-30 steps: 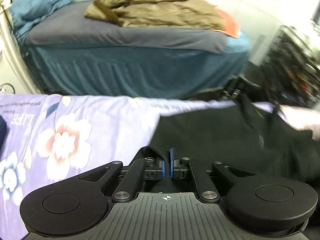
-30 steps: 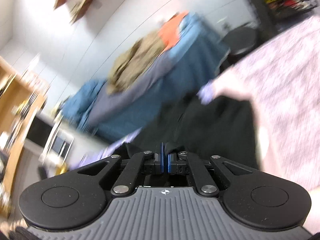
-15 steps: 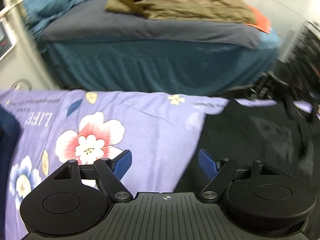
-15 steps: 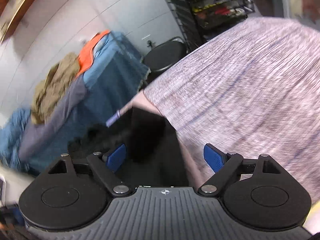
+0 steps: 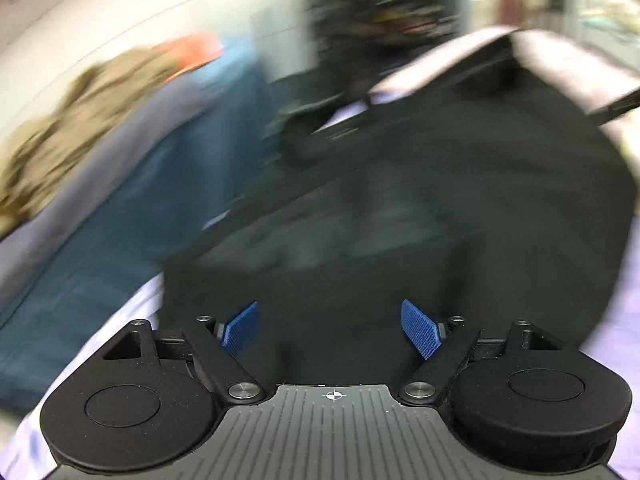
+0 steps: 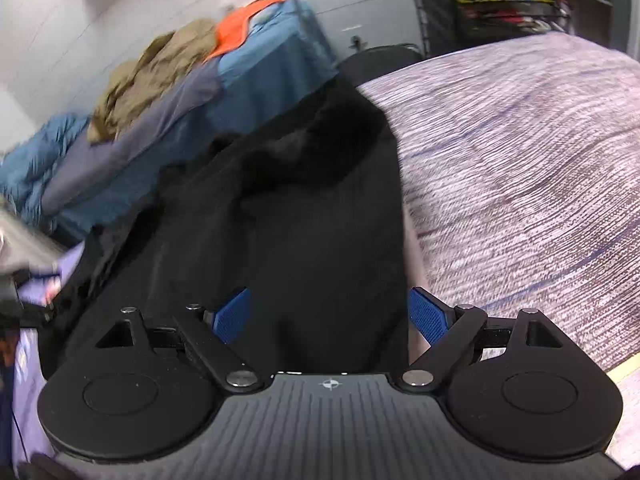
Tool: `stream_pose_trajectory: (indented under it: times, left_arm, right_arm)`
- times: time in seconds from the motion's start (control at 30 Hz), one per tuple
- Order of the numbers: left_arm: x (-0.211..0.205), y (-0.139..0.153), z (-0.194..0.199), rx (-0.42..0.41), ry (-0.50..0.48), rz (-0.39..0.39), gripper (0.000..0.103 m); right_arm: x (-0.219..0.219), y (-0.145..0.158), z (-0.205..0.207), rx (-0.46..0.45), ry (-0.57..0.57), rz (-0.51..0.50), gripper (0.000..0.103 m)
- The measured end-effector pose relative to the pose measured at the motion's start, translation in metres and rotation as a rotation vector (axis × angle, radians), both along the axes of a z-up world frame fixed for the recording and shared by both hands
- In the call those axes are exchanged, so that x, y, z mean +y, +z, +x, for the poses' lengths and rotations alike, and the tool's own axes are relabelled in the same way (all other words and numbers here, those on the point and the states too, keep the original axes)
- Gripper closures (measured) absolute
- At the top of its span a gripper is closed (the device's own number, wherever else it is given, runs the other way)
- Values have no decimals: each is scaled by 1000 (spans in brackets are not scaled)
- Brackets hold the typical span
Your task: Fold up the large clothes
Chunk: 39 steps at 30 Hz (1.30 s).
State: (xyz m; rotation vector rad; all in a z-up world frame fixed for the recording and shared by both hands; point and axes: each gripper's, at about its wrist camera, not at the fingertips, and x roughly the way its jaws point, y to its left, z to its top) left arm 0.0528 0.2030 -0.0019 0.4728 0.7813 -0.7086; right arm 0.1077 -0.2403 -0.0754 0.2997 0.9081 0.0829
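A large black garment (image 6: pixel 320 208) with a fuzzy collar lies on the bed, running away from me in the right wrist view. My right gripper (image 6: pixel 329 318) hovers just over its near end, jaws wide open, and the cloth lies below the blue pads (image 6: pixel 230 316) without being pinched. In the blurred left wrist view the same black garment (image 5: pixel 440 184) fills the middle and right. My left gripper (image 5: pixel 331 332) is open above it, with its pads clear of the fabric.
A striped lilac blanket (image 6: pixel 520 180) covers the bed right of the garment, and a lilac sheet (image 6: pixel 28 360) shows at the left. Beyond stands a second bed (image 6: pixel 260 80) with a teal skirt, bearing a tan clothes pile (image 6: pixel 160 76). A black wire rack (image 6: pixel 500 0) and a dark chair (image 6: pixel 380 58) are behind.
Both grippers were shut on the black garment and have opened, letting it go. The left one rolled and swung right over the garment. The right one sank closer to the cloth.
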Motion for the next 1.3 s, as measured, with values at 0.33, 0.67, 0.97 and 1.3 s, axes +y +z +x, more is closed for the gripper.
stream_pose_trajectory:
  times: [0.33,0.67,0.97,1.3]
  left_arm:
    - [10,-49,57,-55,232,146,0]
    - [177,-30,150,-97,1104,170,0]
    - [40,-17,-40,-108,456,80,0]
    - [-226,-104,-229,-659,-340,397,0]
  right_arm:
    - [23,-16,-38,59,26,-25,11]
    - [30,-6,-36,42,27,-14,9]
    - [12,-15,-41,42,-75,86,9]
    - [-23,-9,-72,17,-180,148,7]
